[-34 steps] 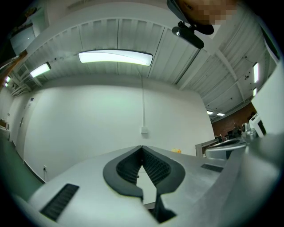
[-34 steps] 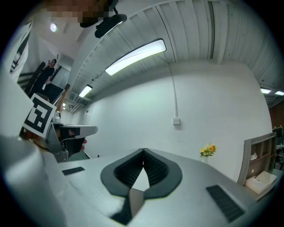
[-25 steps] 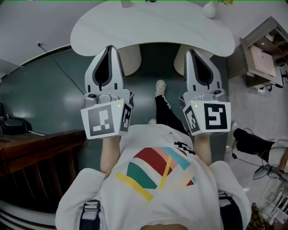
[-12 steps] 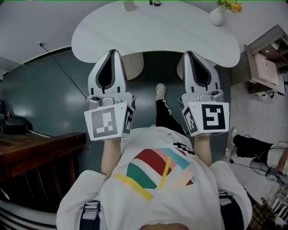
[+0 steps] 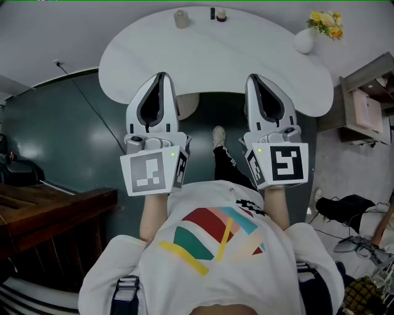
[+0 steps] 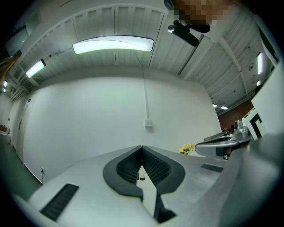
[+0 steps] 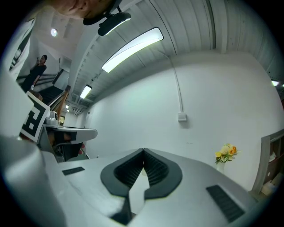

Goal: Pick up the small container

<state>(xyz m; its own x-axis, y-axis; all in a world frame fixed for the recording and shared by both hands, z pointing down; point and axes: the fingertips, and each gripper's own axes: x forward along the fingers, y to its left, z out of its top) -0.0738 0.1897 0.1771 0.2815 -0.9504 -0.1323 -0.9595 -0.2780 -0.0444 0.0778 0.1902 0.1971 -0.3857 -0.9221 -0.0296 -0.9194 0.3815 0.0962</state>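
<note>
the cube on the left hand-held gripper point(image 5: 161, 76) carries black-and-white square markers in block patterns, and so does the cube on the right hand-held gripper point(image 5: 253, 78). the person's white shirt point(image 5: 212, 246) bears a print of red, green, yellow and blue bands. both hand-held grippers are clenched on nothing, and each gripper view shows the ribbed pads meeting at the tips. they hang side by side over the near edge of the white tabletop point(image 5: 258, 55).

the small container point(image 5: 181, 18), a pale cylinder, stands upright near the far edge of the tabletop, left of centre and well apart from both hand-held grippers. just to its right are two small dark things point(image 5: 217, 15), too small to make out. a white vase point(image 5: 304, 41) of yellow flowers stands at the far right of the tabletop. off the tabletop, dark wooden furniture point(image 5: 49, 209) sits at the near left and a shelf unit point(image 5: 363, 92) at the right. a thin cable point(image 5: 86, 96) runs across the dark floor on the left.
</note>
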